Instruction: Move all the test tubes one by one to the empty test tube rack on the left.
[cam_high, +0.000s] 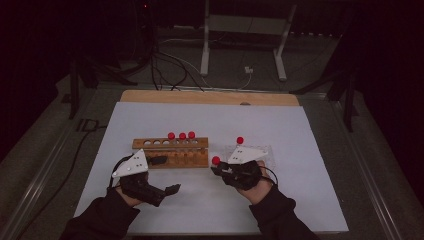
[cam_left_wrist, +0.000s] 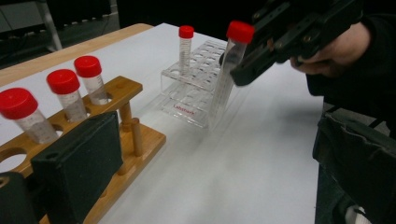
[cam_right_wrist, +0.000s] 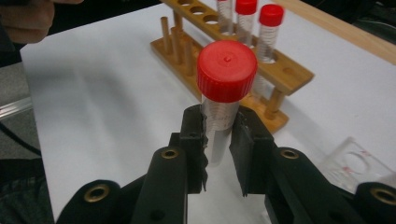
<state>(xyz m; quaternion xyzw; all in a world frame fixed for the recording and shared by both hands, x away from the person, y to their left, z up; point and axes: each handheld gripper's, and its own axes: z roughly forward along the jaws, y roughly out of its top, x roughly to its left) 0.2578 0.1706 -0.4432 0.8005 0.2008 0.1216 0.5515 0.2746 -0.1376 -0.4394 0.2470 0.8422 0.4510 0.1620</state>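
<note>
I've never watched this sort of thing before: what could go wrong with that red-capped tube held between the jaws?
The right gripper pinches the held tube just under its cap, tilted, so it might slip or swing. Lowered crooked, it could catch the clear rack and nudge the tube standing in it. The left gripper steadies the wooden rack, not the clear one.
</note>
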